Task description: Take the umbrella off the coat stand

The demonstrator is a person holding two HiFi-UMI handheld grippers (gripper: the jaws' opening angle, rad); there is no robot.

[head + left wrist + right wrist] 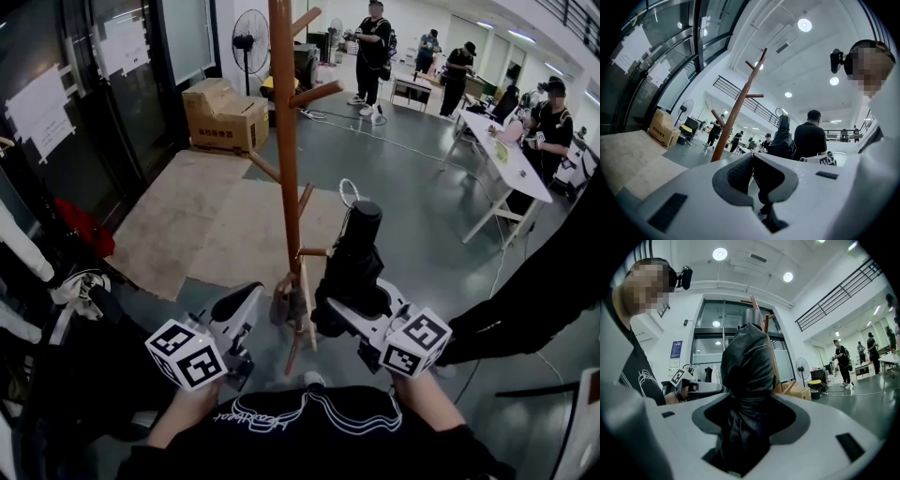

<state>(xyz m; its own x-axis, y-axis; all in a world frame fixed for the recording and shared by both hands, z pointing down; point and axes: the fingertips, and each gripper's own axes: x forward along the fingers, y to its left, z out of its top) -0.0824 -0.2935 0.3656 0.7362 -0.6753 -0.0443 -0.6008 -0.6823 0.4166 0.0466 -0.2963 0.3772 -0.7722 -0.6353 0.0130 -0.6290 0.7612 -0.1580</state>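
The right hand-held gripper (342, 305) was clamped on the folded black fabric umbrella (356, 258). In the right gripper view, the bunched cloth (747, 366) filled the gap between its jaws (750, 401). The umbrella stood nearly upright, its dark handle and thin cord loop at the top, rising toward 12 o'clock from the jaws.

At 9 o'clock from it, the left hand-held gripper (246, 298) was closed on nothing, its pads meeting at the tips (752, 157).

The tall brown wooden coat stand (286, 141) stood just beyond both. Its pole was at 10 o'clock from the umbrella, and a short lower peg reached toward the cloth. Whether they touched could not be told.

A person's dark sleeve (525, 309) crowded in at 3 o'clock. Bare grey floor (422, 187) lay open toward 1 o'clock.

Flat brown cardboard sheets (202, 216) covered the floor at 10 o'clock, ahead of a brown cardboard box (225, 117) at 11 o'clock. A long white bench (511, 159) stood far off at 2 o'clock.
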